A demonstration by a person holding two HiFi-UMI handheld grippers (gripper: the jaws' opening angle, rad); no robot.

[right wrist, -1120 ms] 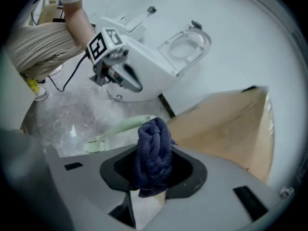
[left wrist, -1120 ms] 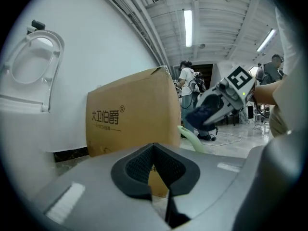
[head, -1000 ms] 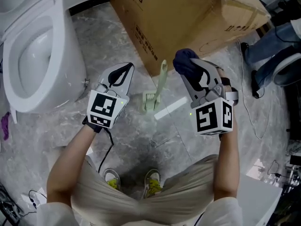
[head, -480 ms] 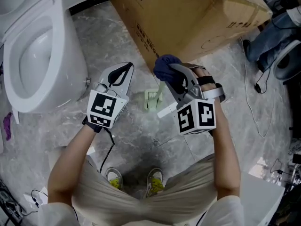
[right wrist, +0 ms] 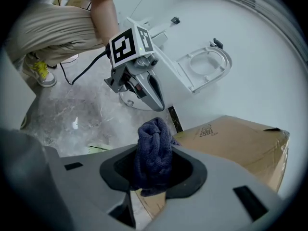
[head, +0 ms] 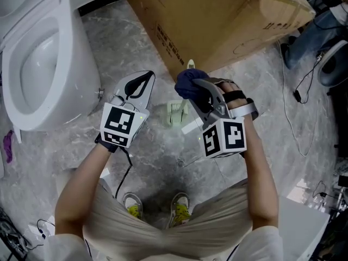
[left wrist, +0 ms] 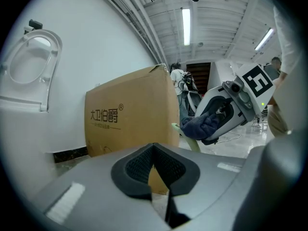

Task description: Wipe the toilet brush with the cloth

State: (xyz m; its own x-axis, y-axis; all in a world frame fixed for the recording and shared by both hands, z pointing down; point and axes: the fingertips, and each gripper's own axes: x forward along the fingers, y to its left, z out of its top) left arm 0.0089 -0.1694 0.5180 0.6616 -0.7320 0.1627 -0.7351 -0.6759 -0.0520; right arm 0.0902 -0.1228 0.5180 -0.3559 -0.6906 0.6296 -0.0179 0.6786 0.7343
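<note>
The pale green toilet brush (head: 177, 115) stands on the marble floor in front of the cardboard box, its handle top (head: 190, 64) poking up behind the cloth. My right gripper (head: 197, 89) is shut on a bunched dark blue cloth (head: 187, 83), and the cloth sits against the upper handle. The right gripper view shows the cloth (right wrist: 154, 150) filling the jaws of the right gripper (right wrist: 155, 173), with the brush base (right wrist: 103, 147) low on the left. My left gripper (head: 142, 80) hovers left of the brush, shut and holding nothing. The left gripper view shows the handle (left wrist: 194, 142) beside the cloth (left wrist: 201, 125).
A big cardboard box (head: 217, 15) stands just behind the brush. A white toilet (head: 70, 42) is at the left. A cable (head: 294, 94) and another person's leg (head: 305, 47) are at the right. My own shoes (head: 179, 208) are below.
My right gripper has carried the cloth left and slightly down, from beside the brush onto its upper handle. The left gripper has stayed where it was.
</note>
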